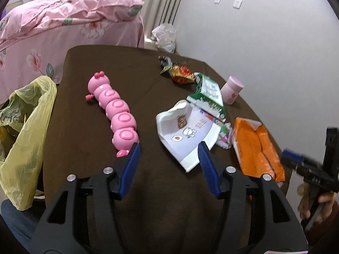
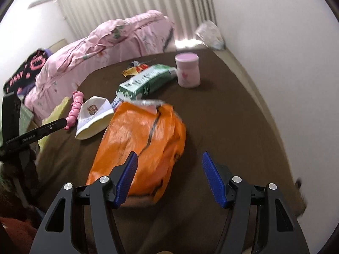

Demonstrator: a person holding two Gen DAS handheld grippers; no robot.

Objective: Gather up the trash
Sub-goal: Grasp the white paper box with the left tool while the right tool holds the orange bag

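Observation:
Trash lies on a brown table (image 1: 106, 67): an orange snack bag (image 1: 257, 148) (image 2: 144, 139), a flattened white paper box (image 1: 186, 131) (image 2: 93, 114), a green and white carton (image 1: 208, 95) (image 2: 146, 80) and small wrappers (image 1: 180, 72) (image 2: 135, 68). A yellow plastic bag (image 1: 27, 131) hangs open at the table's left edge. My left gripper (image 1: 169, 154) is open and empty above the table, just short of the white box. My right gripper (image 2: 168, 163) is open and empty over the near end of the orange bag.
A pink caterpillar toy (image 1: 118, 112) (image 2: 74, 110) lies left of the trash. A pink jar (image 1: 232, 90) (image 2: 188, 69) stands at the far right. A bed with pink bedding (image 1: 63, 21) is beyond the table. A clear plastic bag (image 1: 165, 36) sits by the wall.

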